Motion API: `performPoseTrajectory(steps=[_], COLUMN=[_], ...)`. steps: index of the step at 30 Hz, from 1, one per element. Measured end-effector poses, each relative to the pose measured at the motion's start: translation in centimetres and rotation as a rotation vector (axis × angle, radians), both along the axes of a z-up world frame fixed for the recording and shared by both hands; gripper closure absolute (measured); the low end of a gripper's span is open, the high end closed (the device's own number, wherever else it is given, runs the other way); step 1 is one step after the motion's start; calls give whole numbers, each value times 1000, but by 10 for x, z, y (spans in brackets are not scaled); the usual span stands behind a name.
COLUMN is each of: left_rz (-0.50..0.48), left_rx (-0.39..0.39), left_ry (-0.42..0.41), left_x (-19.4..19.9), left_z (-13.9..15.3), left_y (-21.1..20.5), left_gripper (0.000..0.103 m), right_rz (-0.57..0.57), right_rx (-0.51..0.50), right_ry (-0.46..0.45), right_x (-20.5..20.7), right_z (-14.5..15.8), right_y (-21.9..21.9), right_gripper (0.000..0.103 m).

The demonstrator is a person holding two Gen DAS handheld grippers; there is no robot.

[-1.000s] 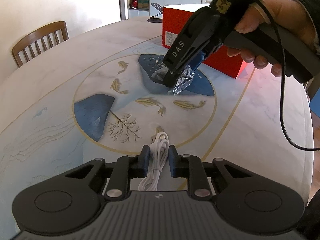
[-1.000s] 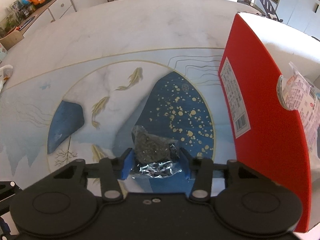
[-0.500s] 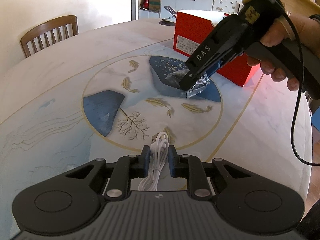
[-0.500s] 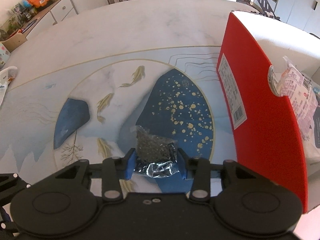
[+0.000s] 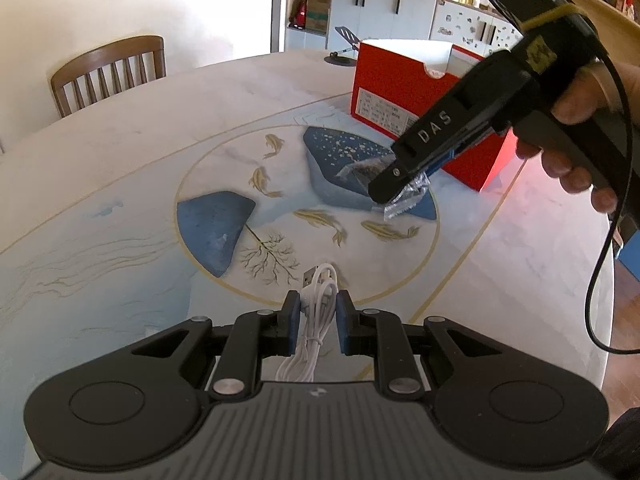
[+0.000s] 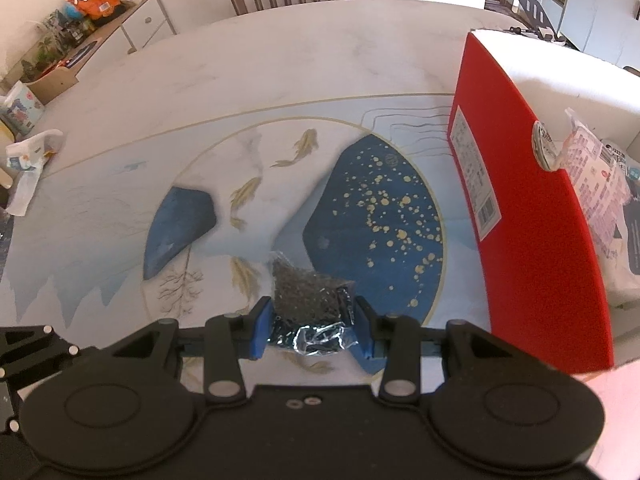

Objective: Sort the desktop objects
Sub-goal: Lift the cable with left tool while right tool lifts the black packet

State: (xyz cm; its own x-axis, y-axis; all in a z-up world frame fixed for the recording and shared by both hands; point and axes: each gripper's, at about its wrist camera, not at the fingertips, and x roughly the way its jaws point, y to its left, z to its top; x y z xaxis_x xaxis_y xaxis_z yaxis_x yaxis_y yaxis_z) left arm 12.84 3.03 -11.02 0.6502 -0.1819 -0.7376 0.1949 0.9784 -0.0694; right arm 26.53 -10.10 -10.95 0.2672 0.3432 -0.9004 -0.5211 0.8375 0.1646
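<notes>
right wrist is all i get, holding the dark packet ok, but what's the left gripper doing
Observer: The left gripper is shut on a bundled white USB cable, held above the table.
Operator: is my packet off the table
Observer: From the left wrist view, the right gripper angles down with the packet low over the blue patch; whether it touches, I cannot tell.
Operator: anything behind the red box i can't see
Observer: White cabinets and a small black stand beyond the red box.
</notes>
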Motion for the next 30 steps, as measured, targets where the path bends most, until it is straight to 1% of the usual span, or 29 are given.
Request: performPoseTrajectory(steps=[14, 30], left_rz=[31, 35], left_rx=[-31, -43], left_ry=[-23, -46], left_x=[-7, -8], left_z=[19, 38], left_y=[5, 5], left_gripper=[86, 86], right_rz=[68, 94], right_rx=[25, 71], right_ry=[13, 21], right_x=[-24, -38], right_z=[19, 38], right_y=[-3, -11], right_gripper=[62, 62])
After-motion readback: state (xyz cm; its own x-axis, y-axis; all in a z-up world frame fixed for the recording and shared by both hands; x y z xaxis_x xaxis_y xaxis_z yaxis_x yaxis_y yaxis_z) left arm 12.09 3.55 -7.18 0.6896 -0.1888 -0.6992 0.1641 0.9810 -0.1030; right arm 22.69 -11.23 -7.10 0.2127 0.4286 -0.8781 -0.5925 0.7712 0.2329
